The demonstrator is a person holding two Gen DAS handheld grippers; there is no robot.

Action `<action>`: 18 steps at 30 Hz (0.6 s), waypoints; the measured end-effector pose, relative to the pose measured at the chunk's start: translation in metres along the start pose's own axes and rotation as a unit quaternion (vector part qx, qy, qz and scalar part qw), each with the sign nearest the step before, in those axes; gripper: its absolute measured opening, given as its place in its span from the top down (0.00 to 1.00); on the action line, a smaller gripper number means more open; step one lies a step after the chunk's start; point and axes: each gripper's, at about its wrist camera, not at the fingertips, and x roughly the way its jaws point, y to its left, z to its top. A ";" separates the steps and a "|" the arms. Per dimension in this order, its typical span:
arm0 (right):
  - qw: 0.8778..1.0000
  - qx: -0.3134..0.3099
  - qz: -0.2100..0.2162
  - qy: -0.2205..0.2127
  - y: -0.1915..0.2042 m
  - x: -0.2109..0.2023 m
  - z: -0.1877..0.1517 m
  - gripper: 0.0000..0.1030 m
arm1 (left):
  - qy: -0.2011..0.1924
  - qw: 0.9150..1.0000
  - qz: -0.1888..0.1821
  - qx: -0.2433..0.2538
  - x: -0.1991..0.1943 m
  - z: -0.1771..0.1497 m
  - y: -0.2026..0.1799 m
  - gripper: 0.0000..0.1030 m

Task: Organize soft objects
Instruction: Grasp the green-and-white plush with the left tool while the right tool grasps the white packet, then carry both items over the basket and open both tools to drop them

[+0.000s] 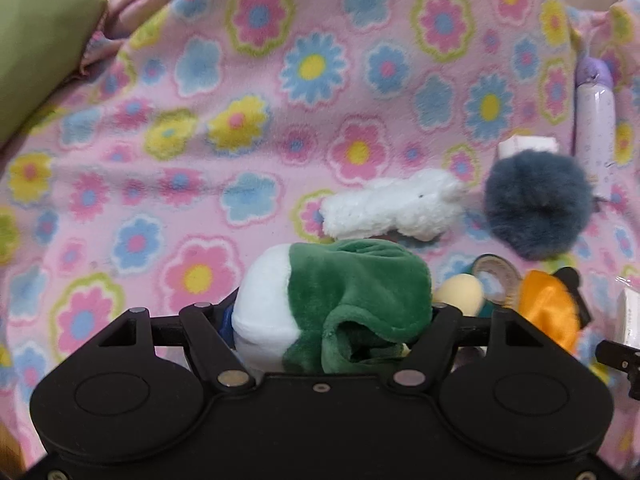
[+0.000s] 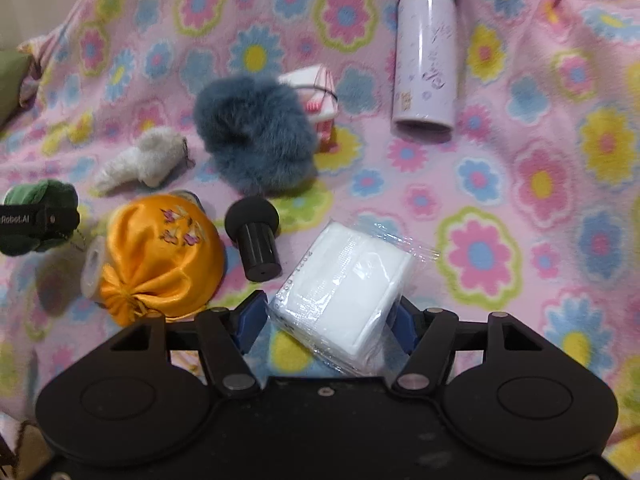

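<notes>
My left gripper (image 1: 332, 312) is shut on a green and white plush toy (image 1: 344, 292), held over the floral blanket (image 1: 200, 140); it also shows at the left of the right wrist view (image 2: 36, 216). My right gripper (image 2: 326, 316) is shut on a white pack wrapped in clear plastic (image 2: 344, 288). A white fluffy toy (image 1: 396, 208) (image 2: 140, 160) and a blue-grey fur pom (image 1: 536, 204) (image 2: 256, 132) lie on the blanket. An orange satin pouch (image 2: 160, 256) (image 1: 548, 312) lies beside my right gripper.
A lilac bottle (image 2: 426, 52) lies at the back right. A small pink and white carton (image 2: 320, 96) sits behind the pom. A black cylinder with a foam cap (image 2: 256, 240) and a tape roll (image 2: 94, 268) lie near the pouch. A green cushion (image 1: 36, 48) is far left.
</notes>
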 end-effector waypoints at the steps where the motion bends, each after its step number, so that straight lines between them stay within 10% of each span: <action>1: 1.000 0.002 0.001 -0.005 -0.001 -0.007 -0.001 0.38 | -0.002 1.000 0.000 -0.003 -0.009 -0.001 0.000 0.34; 18: 0.994 -0.052 0.092 -0.031 0.016 -0.144 -0.093 0.37 | -0.015 1.000 0.016 -0.013 -0.144 -0.093 -0.036 0.34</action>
